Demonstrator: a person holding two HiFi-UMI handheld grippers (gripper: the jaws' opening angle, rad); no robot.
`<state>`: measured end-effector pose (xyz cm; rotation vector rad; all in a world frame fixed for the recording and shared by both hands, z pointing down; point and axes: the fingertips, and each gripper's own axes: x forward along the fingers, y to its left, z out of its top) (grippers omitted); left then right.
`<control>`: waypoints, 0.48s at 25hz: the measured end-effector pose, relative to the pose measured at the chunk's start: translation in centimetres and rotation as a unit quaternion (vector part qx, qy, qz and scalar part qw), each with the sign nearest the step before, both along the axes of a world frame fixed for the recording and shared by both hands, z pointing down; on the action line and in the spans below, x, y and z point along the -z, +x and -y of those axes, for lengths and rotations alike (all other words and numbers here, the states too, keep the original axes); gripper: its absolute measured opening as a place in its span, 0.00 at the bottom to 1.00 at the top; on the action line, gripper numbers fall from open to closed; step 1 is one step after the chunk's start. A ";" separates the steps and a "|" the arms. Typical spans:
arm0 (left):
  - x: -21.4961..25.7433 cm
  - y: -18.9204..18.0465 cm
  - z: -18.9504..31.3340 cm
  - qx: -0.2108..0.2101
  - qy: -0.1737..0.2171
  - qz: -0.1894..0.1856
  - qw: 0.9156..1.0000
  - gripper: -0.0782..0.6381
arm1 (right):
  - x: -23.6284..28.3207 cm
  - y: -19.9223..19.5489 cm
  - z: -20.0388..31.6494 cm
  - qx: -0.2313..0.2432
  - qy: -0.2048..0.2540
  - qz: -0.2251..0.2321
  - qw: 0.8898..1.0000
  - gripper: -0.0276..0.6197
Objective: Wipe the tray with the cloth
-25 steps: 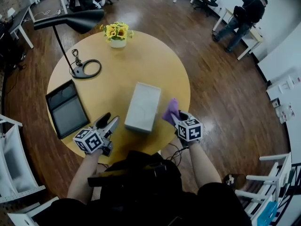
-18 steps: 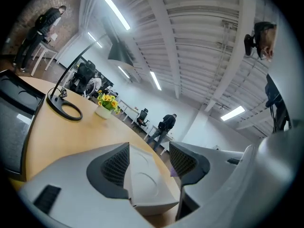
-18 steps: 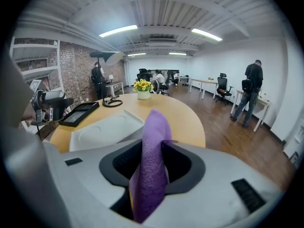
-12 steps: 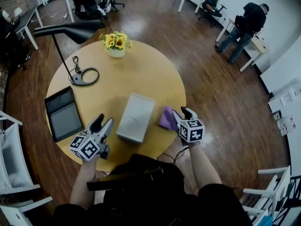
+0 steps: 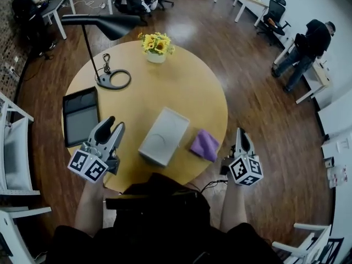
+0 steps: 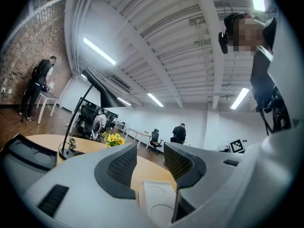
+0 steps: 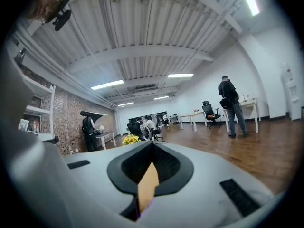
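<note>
Pale grey, rectangular and plain on top, the tray (image 5: 164, 136) lies on the near part of the round wooden table (image 5: 181, 87), its long side angled away from the person.

Purple cloth (image 5: 205, 145): crumpled, lying on the table just right of the tray, by the table's edge, apart from both grippers.

Left gripper (image 5: 114, 124): above the table, left of the tray. Its jaws have just been closing in, yet a gap shows between them with nothing in it. In the left gripper view the tray's end shows below the gap.

Right gripper (image 5: 241, 132): off the table, over the wood floor (image 5: 264, 109), right of the cloth. Its jaws have just closed, tips together, holding nothing.

Also on the table, well clear of tray and cloth:
- dark tablet (image 5: 80, 116), at left
- black lamp (image 5: 104, 23), its ring base behind the tablet
- yellow flowers (image 5: 155, 43) in a white pot, at the far side
</note>
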<state>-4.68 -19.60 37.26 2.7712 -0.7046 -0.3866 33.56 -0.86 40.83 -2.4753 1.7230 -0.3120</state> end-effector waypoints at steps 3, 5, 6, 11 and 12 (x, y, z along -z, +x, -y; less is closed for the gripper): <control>-0.1 -1.9 0.5 0.033 0.004 0.004 0.999 0.35 | 0.4 0.2 0.0 0.005 0.013 -0.011 1.000 0.05; -0.5 -3.4 1.0 0.062 -0.004 -0.002 0.998 0.35 | 0.2 0.4 0.1 0.003 0.019 -0.002 1.000 0.04; -0.7 -4.1 1.2 0.074 -0.010 -0.008 0.997 0.35 | 0.1 0.4 0.2 0.004 0.022 0.005 1.000 0.04; -1.1 -6.2 1.0 0.102 -0.016 -0.010 0.995 0.35 | 0.4 -0.7 1.4 0.024 0.033 0.015 0.999 0.04; -1.2 -6.5 0.9 0.106 -0.017 -0.009 0.994 0.35 | 0.5 -0.9 1.7 0.029 0.035 0.015 0.999 0.04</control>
